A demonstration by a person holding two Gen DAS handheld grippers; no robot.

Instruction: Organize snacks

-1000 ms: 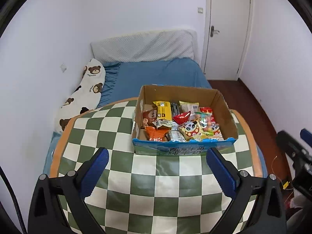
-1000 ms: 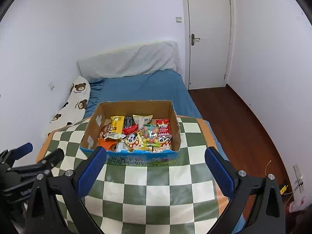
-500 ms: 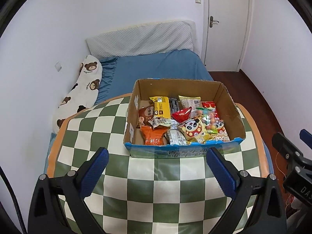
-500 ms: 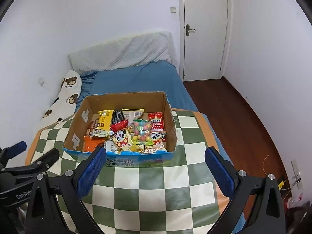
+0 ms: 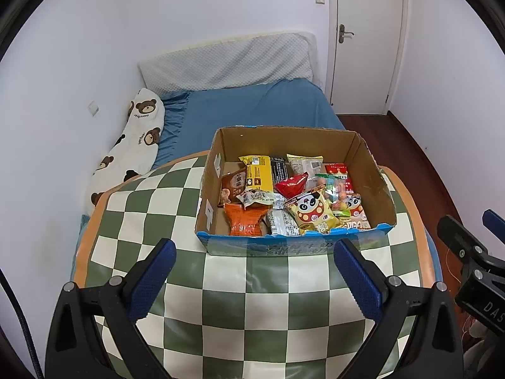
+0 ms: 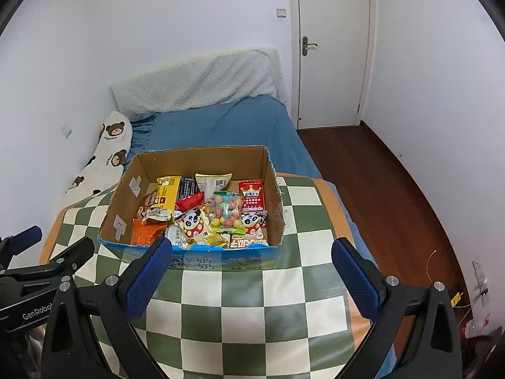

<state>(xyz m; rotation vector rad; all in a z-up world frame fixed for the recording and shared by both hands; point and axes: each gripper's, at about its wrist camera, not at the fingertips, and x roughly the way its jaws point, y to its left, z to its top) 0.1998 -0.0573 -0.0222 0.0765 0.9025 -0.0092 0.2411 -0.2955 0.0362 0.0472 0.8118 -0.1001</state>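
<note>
While both sets of jaws stand wide apart and hold nothing, the left gripper [image 5: 252, 259] and right gripper [image 6: 252, 259] hover above the green-and-cream checkered tabletop [image 5: 252, 300], just short of the open brown cardboard box [image 5: 375, 183] filled with assorted colourful snack packets [image 5: 293, 199].

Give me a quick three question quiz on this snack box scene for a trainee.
1. True or false: the left gripper is holding a snack.
2. Which packet lies in the cardboard box at the near left corner? A orange packet B panda packet C red packet
3. What does the box rest on?

Key
1. False; both it and the right gripper are open and empty.
2. A
3. The checkered cloth.
</note>
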